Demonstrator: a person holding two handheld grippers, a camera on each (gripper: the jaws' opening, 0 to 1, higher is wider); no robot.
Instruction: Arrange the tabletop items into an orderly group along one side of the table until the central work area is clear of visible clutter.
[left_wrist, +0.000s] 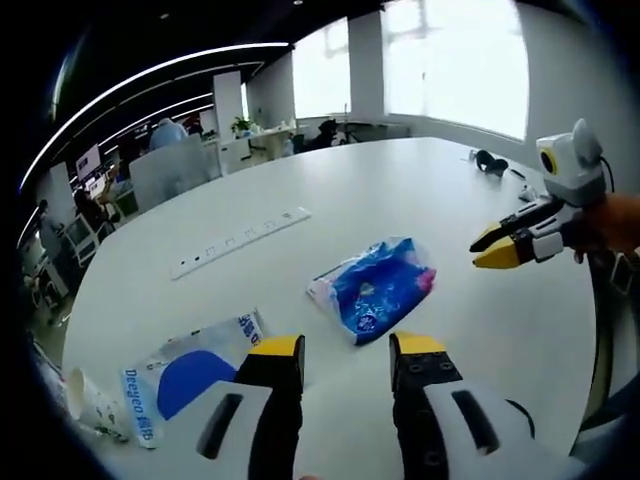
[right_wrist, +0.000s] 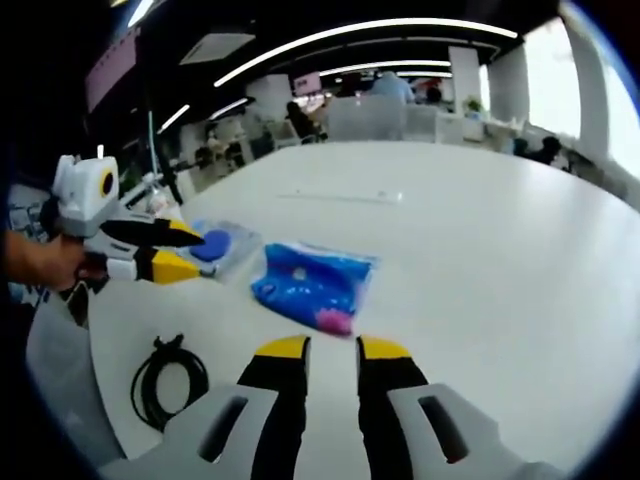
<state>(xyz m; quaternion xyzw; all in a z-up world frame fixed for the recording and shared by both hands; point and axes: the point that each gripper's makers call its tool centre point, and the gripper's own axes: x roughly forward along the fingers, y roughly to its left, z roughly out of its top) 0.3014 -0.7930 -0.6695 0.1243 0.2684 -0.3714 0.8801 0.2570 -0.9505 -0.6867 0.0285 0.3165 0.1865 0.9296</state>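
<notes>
Left gripper view, left to right: paper cup (left_wrist: 88, 403) at table (left_wrist: 420, 200) edge, clear Deeyeo wipes pack (left_wrist: 190, 375), left gripper (left_wrist: 347, 352) jaws parted and empty, blue tissue pack (left_wrist: 375, 287) just ahead, right gripper (left_wrist: 490, 250) hovering, jaws apart. Right gripper view: black cable coil (right_wrist: 168, 380) near the left edge.

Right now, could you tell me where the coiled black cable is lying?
In the right gripper view, the black cable lies coiled on the white table, lower left, beside the right gripper and nearer the camera than the blue packet.
</notes>
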